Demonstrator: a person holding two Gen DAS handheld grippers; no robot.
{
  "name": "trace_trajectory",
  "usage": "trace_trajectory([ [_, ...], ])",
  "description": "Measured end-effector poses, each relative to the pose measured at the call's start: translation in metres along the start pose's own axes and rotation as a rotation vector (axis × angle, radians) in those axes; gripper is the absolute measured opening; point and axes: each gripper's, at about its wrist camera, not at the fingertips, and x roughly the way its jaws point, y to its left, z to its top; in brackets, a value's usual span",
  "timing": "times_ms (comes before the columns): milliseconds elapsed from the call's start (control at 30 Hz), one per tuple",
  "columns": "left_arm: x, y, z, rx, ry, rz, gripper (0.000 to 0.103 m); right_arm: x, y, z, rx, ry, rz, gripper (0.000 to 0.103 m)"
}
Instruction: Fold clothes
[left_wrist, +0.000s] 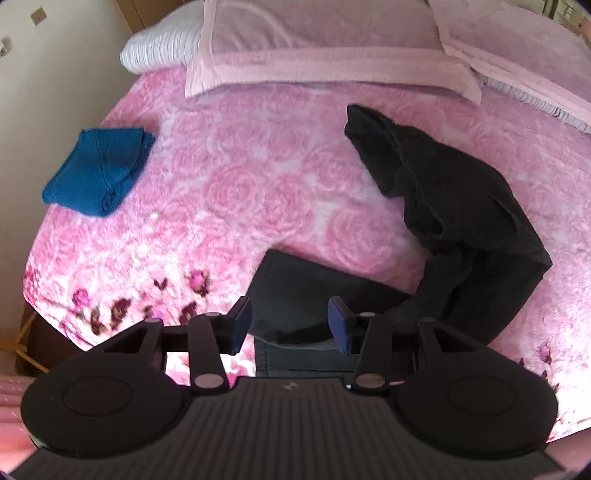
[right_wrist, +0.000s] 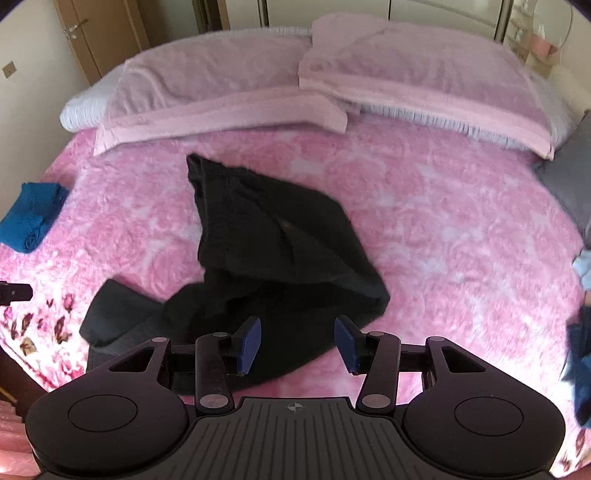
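A black garment (left_wrist: 454, 206) lies crumpled on the pink rose-patterned bed (left_wrist: 258, 177); it also shows in the right wrist view (right_wrist: 266, 240). A flat dark folded piece (left_wrist: 303, 295) lies at the near edge, under the left gripper; in the right wrist view it shows as a dark piece (right_wrist: 114, 317) at the lower left. My left gripper (left_wrist: 291, 325) is open and empty just above that piece. My right gripper (right_wrist: 297, 345) is open and empty over the black garment's near end.
A folded blue garment (left_wrist: 96, 170) sits at the bed's left side, also in the right wrist view (right_wrist: 29, 218). Pink pillows (right_wrist: 258, 85) lie at the far end. Grey cushion (right_wrist: 572, 177) and blue clothes (right_wrist: 580, 362) are at the right edge. A wall (left_wrist: 44, 92) stands left.
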Motion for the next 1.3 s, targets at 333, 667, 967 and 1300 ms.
trace_trajectory([
  [333, 0.016, -0.003, -0.042, -0.165, 0.070, 0.016, 0.042, 0.038, -0.017, -0.009, -0.128, 0.082, 0.019, 0.048],
  [667, 0.069, 0.011, -0.129, -0.665, 0.150, -0.028, 0.045, 0.100, -0.059, -0.023, -0.396, 0.094, -0.025, 0.048],
  [967, 0.133, 0.014, -0.171, -1.128, 0.175, -0.172, 0.046, 0.141, -0.070, -0.029, -0.588, 0.048, -0.050, 0.065],
  [1300, 0.173, -0.003, -0.179, -1.358, 0.137, -0.203, 0.047, 0.167, -0.042, -0.015, -0.821, -0.079, -0.044, 0.066],
])
